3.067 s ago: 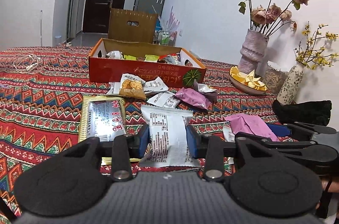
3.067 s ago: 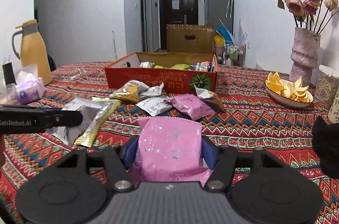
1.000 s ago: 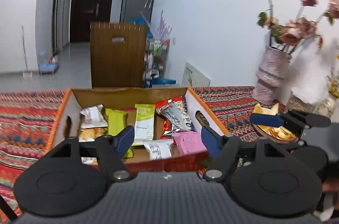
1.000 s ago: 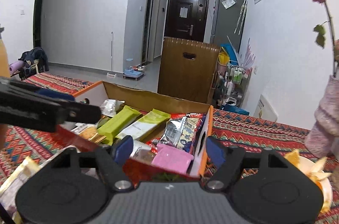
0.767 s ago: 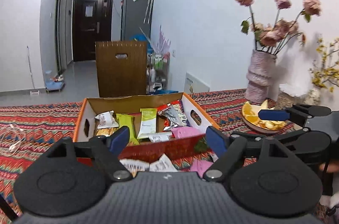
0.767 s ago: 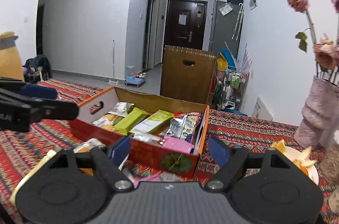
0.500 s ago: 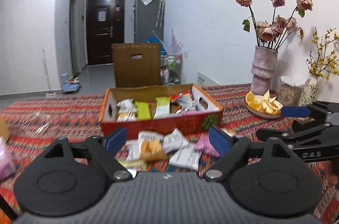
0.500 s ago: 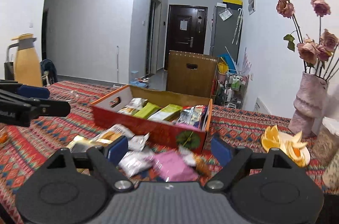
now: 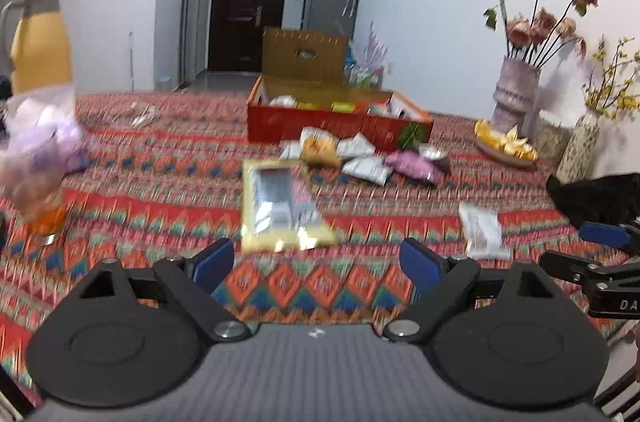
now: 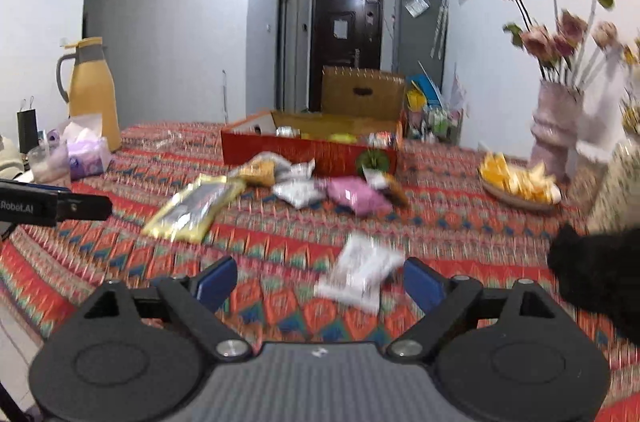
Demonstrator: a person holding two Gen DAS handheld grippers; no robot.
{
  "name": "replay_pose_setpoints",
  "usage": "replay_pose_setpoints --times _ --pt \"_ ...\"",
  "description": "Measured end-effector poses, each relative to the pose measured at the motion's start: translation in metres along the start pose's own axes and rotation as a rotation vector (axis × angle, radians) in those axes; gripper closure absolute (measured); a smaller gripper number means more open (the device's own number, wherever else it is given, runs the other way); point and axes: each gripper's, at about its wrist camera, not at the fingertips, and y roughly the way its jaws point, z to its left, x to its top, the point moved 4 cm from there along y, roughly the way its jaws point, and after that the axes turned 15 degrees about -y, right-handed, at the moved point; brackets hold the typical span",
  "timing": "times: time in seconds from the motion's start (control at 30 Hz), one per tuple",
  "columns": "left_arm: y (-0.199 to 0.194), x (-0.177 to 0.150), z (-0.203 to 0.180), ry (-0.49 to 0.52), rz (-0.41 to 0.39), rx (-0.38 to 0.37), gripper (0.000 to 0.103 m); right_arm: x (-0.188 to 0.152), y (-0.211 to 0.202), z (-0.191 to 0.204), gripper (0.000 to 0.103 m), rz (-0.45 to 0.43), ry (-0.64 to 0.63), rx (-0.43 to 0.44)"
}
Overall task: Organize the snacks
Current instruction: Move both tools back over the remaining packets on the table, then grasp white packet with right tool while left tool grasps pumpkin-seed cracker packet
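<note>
Partly done: several packets already lie in the red box [image 9: 340,120], while about eight snacks [image 10: 356,196] remain on the counter [image 9: 160,190] before it (both grippers' jaws spread, holding nothing).

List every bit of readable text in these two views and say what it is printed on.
"Robot.AI": white letters on the black body of the left gripper, cut off at the picture's left edge.
"DA": white letters on the black body of the right gripper, cut off at the picture's right edge.
Print on the snack packets, the gold packet and the red box: too blurred to read.
</note>
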Motion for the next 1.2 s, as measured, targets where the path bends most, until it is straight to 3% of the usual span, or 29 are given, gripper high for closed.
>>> replay_pose_setpoints --times 0.2,0.43,0.73,1.2 --pt "-0.009 -0.026 0.009 -0.001 0.038 0.019 0.012 -0.037 -0.014 0.013 0.013 0.049 0.039 0.006" --pt "-0.004 -0.038 0.011 -0.003 0.071 0.026 0.012 -0.047 -0.013 0.017 0.013 0.058 0.050 0.004" --pt "0.020 -0.023 0.009 -0.011 0.086 0.025 0.012 -0.039 0.014 0.010 0.013 0.087 0.058 0.020" --pt "0.080 0.003 0.010 -0.001 0.135 0.026 0.012 -0.024 0.091 -0.016 0.014 0.158 0.099 0.023"
